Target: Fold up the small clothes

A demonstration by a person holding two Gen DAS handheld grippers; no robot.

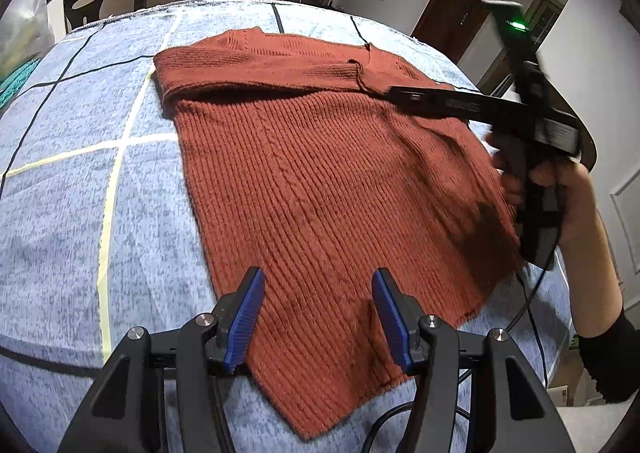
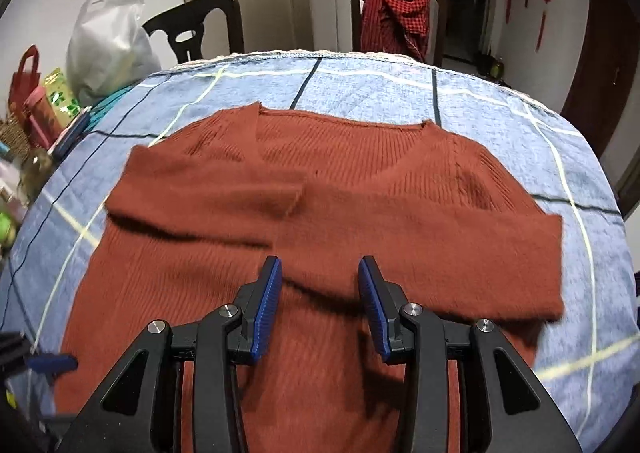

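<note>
A rust-red knitted sweater (image 1: 320, 173) lies flat on the blue checked tablecloth (image 1: 80, 193), both sleeves folded across its chest. It also fills the right wrist view (image 2: 320, 193). My left gripper (image 1: 318, 289) is open and empty, just above the sweater's lower hem corner. My right gripper (image 2: 320, 277) is open and empty, above the sweater's middle, just below the folded right sleeve (image 2: 440, 253). In the left wrist view the right gripper's body (image 1: 532, 125) hangs over the sweater's right side, its fingertips blurred.
The tablecloth (image 2: 400, 93) covers a round table. Two dark chairs (image 2: 200, 29) stand at the far edge; one holds a red checked garment (image 2: 396, 1). Bags and bottles (image 2: 48, 101) crowd the table's left side. A cable (image 1: 532, 293) hangs at the right.
</note>
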